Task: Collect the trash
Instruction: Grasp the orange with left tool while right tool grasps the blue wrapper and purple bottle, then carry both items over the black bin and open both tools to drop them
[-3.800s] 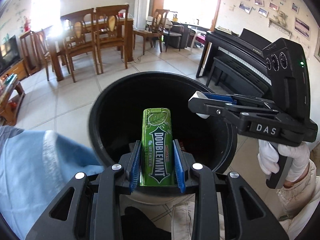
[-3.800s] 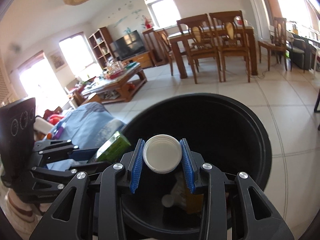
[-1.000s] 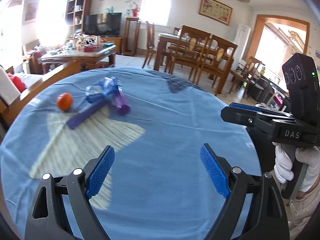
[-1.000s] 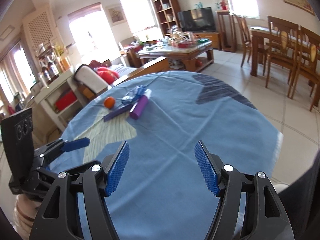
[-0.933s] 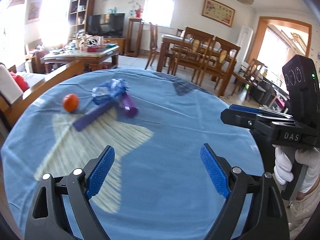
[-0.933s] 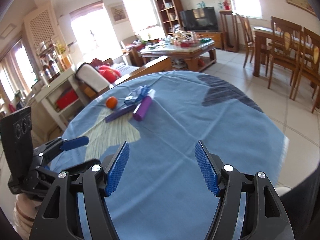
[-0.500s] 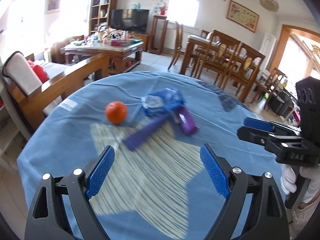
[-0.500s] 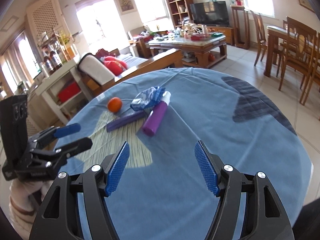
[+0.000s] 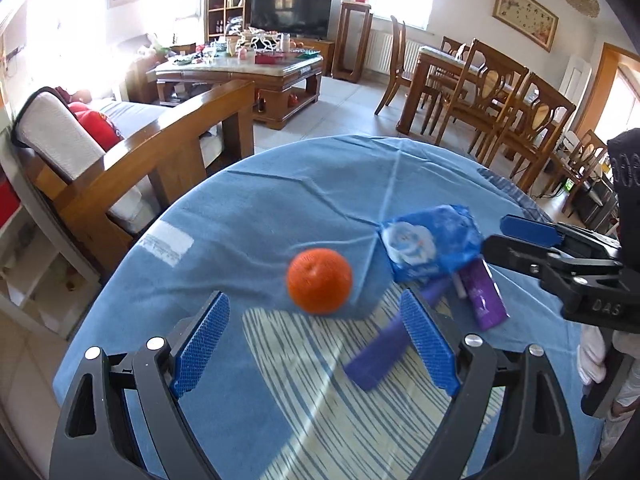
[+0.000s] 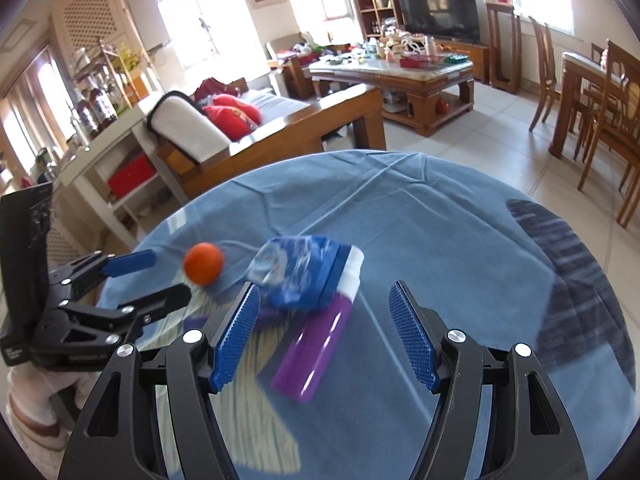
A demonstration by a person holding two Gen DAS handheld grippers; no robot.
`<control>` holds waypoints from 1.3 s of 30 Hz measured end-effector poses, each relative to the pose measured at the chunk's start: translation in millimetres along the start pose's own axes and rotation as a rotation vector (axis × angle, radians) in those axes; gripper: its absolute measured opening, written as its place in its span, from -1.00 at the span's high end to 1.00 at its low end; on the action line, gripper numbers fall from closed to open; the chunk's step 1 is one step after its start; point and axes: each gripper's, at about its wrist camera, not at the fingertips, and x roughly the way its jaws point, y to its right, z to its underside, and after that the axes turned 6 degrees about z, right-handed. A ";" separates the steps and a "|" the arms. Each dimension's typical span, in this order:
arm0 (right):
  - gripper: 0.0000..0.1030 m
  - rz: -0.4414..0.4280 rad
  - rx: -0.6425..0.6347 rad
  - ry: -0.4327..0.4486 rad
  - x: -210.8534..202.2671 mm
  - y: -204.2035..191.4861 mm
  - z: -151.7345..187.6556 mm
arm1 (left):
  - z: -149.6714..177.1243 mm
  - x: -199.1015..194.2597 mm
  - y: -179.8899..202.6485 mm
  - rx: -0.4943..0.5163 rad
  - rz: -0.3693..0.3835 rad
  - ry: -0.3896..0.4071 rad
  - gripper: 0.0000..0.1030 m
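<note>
On the round table with a blue cloth (image 9: pixel 280 208) lie an orange fruit (image 9: pixel 319 286), a crumpled blue wrapper (image 9: pixel 430 248), a purple tube with a white cap (image 9: pixel 482 294) and a dark purple bar (image 9: pixel 384 354). My left gripper (image 9: pixel 316 344) is open and empty, just short of the orange. My right gripper (image 10: pixel 326 336) is open and empty above the purple tube (image 10: pixel 316 350), close to the wrapper (image 10: pixel 302 276). The orange (image 10: pixel 203 263) sits to its left. Each gripper shows in the other's view, the right (image 9: pixel 528 236) and the left (image 10: pixel 148 278).
A wooden sofa with red cushions (image 10: pixel 232 116) stands behind the table. A cluttered coffee table (image 9: pixel 236 66) and a TV (image 9: pixel 291 8) are farther back. Dining chairs and table (image 9: pixel 492 92) stand at the right. The trash bin is out of view.
Both grippers have moved forward over the table toward the items, which now look larger and nearer. Both stay open. Earlier they dropped a gum pack and a white cap into the black bin.
</note>
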 end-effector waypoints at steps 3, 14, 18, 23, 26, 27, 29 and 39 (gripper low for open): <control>-0.31 -0.005 -0.007 -0.013 14.4 0.3 -7.4 | -1.7 4.8 -3.6 -0.003 0.004 -0.009 -0.63; 0.32 -0.004 -0.084 0.008 30.8 -9.9 -8.1 | 2.6 16.4 -6.0 -0.027 0.081 -0.020 0.22; 0.39 -0.020 -0.076 0.019 26.6 -11.3 -8.2 | 3.1 15.8 -4.4 -0.019 0.088 -0.010 0.26; 0.48 -0.039 -0.064 0.036 14.5 -12.3 -6.7 | 4.8 11.1 1.5 -0.005 0.102 -0.003 0.27; 0.51 -0.041 -0.059 0.052 1.7 -13.1 -2.1 | 6.9 2.5 7.7 0.001 0.110 0.013 0.27; 0.52 -0.042 -0.057 0.056 -2.4 -13.5 -0.5 | 8.2 -1.3 10.4 0.005 0.109 0.020 0.27; 0.52 -0.045 -0.046 0.069 -12.2 -12.0 3.1 | 11.2 -7.7 14.4 0.006 0.113 0.033 0.27; 0.52 -0.052 0.036 0.120 -67.4 6.1 35.4 | 32.1 -43.2 47.3 0.040 0.142 0.077 0.27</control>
